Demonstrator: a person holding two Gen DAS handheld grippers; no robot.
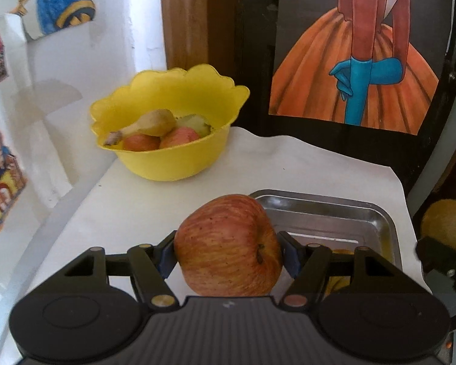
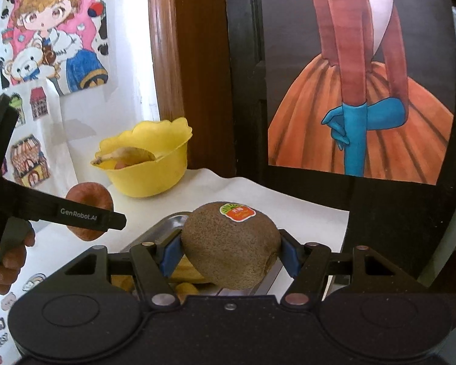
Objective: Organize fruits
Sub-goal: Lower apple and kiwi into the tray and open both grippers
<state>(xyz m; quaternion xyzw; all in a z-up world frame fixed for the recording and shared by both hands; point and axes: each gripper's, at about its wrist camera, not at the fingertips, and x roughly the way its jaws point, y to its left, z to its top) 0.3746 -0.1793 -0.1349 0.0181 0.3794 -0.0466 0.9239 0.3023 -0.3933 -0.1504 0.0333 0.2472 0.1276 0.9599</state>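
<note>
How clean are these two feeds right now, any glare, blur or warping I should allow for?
Left wrist view: the apple in the left gripper is sharp, the metal tray throws pale glare, and the white wall at left is washed out. Right wrist view: the kiwi is crisp in the right gripper, while fisheye bends the door frame.
</note>
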